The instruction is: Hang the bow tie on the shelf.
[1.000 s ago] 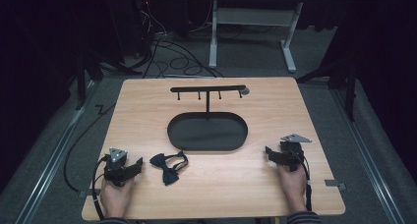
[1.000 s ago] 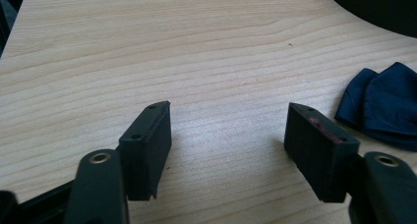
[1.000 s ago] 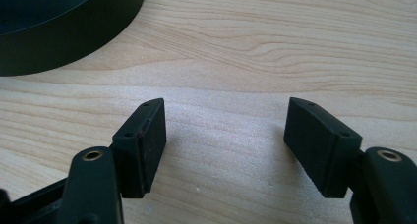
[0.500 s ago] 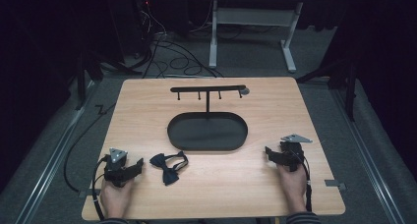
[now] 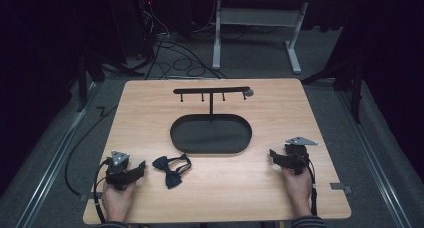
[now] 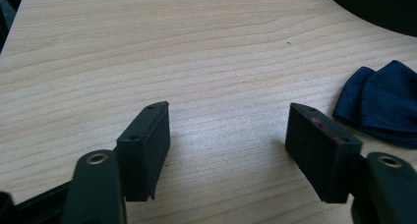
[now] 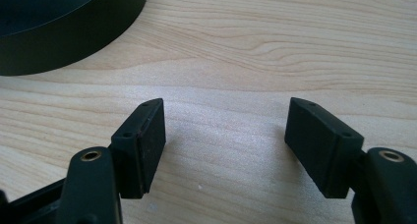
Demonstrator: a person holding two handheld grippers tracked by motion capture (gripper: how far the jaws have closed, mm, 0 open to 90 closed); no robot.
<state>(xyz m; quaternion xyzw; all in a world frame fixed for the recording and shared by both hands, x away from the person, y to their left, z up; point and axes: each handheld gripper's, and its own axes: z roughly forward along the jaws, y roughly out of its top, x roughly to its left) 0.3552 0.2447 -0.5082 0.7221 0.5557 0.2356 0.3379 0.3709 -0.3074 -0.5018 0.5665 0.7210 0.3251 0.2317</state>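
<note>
1. The oval tray (image 6: 378, 8) was cut off at the frame's top corner in the left gripper view.
2. 1 bow tie (image 5: 171, 168) lay just right of the left gripper (image 5: 140, 169), jaws apart and empty.
3. The right gripper (image 5: 272, 154), 1 of 2, rested beside the tray on the table (image 5: 300, 198), jaws apart.

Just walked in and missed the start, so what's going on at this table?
A person rests a gripper in each hand on the table's near edge. Left gripper and right gripper are both open and hold nothing. A dark blue bow tie lies untouched just beside the left gripper. Beyond it stands a black hook stand on its oval tray.
</note>
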